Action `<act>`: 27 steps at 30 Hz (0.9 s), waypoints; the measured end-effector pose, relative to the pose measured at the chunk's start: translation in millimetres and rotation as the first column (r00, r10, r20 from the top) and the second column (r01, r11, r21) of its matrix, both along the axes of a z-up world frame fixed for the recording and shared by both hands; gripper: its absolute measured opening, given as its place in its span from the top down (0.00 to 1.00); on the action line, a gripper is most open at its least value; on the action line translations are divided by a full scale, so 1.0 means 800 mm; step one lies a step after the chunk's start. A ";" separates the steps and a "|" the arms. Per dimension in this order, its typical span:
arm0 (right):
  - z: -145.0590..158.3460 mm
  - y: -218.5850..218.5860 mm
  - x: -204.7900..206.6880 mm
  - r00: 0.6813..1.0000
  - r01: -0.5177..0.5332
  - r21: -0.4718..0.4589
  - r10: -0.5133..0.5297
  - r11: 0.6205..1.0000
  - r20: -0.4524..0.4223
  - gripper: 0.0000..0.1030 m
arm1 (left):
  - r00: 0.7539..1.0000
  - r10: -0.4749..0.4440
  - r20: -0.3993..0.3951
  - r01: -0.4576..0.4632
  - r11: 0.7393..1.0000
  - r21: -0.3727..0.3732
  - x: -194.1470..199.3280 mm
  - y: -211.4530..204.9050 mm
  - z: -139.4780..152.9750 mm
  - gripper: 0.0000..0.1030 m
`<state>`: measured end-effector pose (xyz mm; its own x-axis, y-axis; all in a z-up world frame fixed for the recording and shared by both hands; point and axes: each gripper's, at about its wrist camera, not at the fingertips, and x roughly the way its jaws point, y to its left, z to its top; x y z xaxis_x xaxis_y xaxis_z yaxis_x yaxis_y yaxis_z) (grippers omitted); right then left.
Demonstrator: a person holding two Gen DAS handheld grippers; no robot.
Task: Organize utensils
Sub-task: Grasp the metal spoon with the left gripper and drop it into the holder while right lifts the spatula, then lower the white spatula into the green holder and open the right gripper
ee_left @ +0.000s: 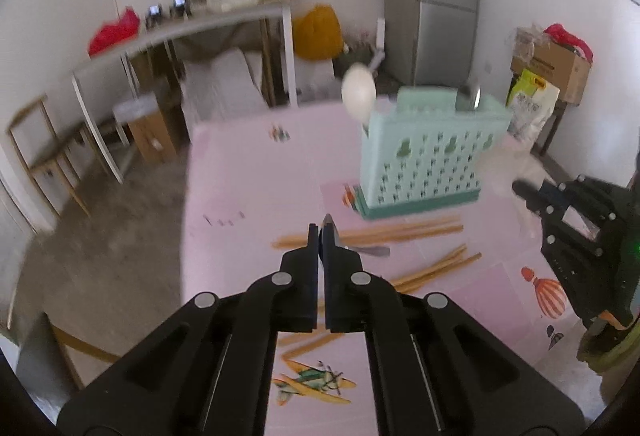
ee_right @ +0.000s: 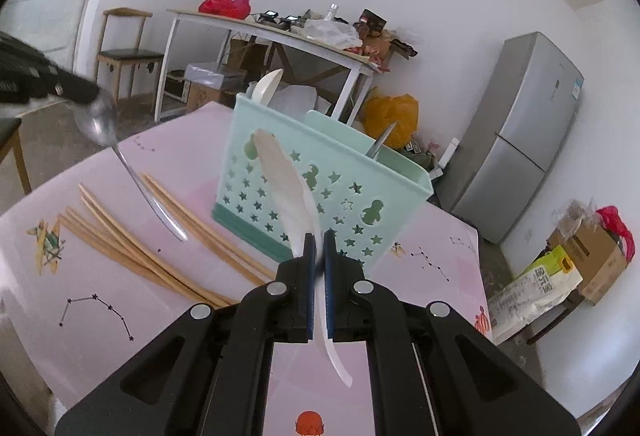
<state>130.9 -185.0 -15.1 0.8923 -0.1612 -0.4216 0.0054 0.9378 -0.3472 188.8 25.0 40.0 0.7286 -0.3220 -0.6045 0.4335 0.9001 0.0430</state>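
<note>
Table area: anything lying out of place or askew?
Yes. Wooden chopsticks lie scattered and crossed on the pink table beside the mint-green star-cutout utensil basket, not yet in it.

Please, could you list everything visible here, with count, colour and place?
plastic utensil holder with star holes: one, mint green, on table
printed table: one, pink
wooden chopsticks: several, light brown, loose on table
upright spoon: one, white, in holder
metal utensil: one, silver, in holder
fridge: one, grey, by wall
steel spoon: one, silver, in left gripper
white plastic spoon: one, in right gripper
left gripper: black, shut on steel spoon
right gripper: black, shut on white plastic spoon
</note>
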 end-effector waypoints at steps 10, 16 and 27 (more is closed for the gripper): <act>0.010 -0.003 -0.006 0.999 0.029 0.033 -0.030 0.999 0.026 0.96 | 0.967 0.000 0.253 0.041 0.987 -0.155 -0.015 0.026 0.110 0.99; 0.010 -0.003 -0.004 0.999 0.030 0.046 -0.031 0.998 0.027 0.96 | 0.925 -0.015 0.379 0.083 0.983 -0.164 0.007 -0.012 0.146 1.00; 0.009 -0.016 -0.004 0.998 0.043 0.092 -0.047 0.995 0.037 0.96 | 0.907 -0.078 0.415 0.063 0.997 0.050 0.055 -0.117 0.128 1.00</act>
<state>127.6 -198.1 -7.9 0.9011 -0.1642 -0.4014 0.0601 0.9639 -0.2593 233.0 -68.5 142.2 0.8926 -0.3661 -0.2632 0.4316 0.8626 0.2640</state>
